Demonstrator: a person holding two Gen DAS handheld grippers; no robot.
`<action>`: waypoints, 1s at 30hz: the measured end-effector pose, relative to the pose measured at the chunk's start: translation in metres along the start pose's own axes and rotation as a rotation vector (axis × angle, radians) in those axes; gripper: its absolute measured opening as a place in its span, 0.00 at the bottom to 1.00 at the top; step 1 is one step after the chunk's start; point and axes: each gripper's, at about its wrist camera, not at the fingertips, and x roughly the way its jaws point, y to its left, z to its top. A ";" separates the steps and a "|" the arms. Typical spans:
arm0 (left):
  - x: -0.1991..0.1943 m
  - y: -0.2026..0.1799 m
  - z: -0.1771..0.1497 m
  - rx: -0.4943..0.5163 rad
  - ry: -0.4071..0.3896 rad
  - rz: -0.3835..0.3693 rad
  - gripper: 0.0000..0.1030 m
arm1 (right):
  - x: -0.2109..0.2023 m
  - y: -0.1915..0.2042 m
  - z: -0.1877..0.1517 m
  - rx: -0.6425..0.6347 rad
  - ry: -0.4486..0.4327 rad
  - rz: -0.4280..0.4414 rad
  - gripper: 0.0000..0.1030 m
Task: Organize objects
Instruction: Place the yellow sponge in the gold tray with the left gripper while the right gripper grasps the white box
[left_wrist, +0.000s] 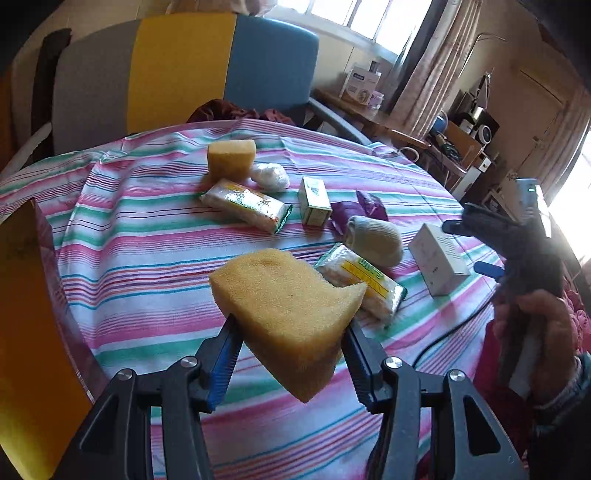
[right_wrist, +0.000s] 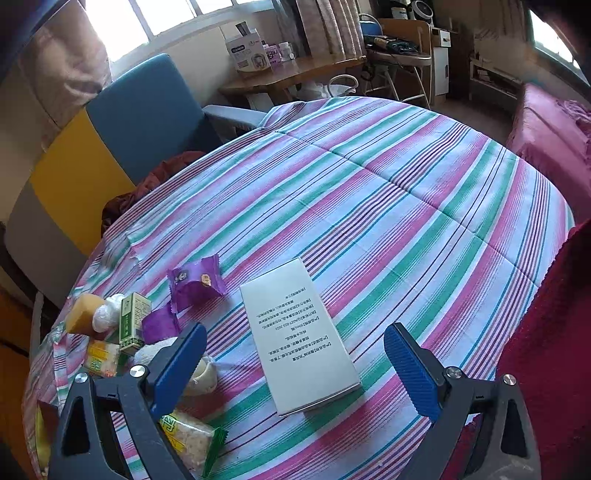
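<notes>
My left gripper (left_wrist: 291, 325) is shut on a yellow sponge (left_wrist: 284, 314), squeezing it and holding it tilted above the striped tablecloth (left_wrist: 147, 258). A second yellow sponge (left_wrist: 231, 160) stands at the far side, beside a white wad (left_wrist: 270, 176). Two biscuit packets (left_wrist: 245, 205) (left_wrist: 364, 284), a green box (left_wrist: 314, 200), a purple packet (left_wrist: 364, 208) and a rolled sock (left_wrist: 375, 240) lie scattered between. My right gripper (right_wrist: 295, 332) hovers open over a white box (right_wrist: 303, 339), not touching it.
An orange-yellow box (left_wrist: 29, 332) stands at the left edge of the table. A grey, yellow and blue chair (left_wrist: 184, 66) is behind the table. A black cable (left_wrist: 443, 332) runs over the cloth near the hand (left_wrist: 546, 325) with the right gripper.
</notes>
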 end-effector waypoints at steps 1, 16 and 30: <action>-0.005 0.001 -0.002 0.002 -0.007 -0.006 0.53 | 0.003 0.001 0.000 -0.010 0.009 -0.020 0.95; -0.082 0.049 -0.033 -0.065 -0.130 0.045 0.53 | 0.043 0.022 -0.004 -0.184 0.118 -0.176 0.55; -0.180 0.204 -0.092 -0.386 -0.187 0.390 0.52 | 0.036 0.036 -0.011 -0.270 0.115 -0.166 0.48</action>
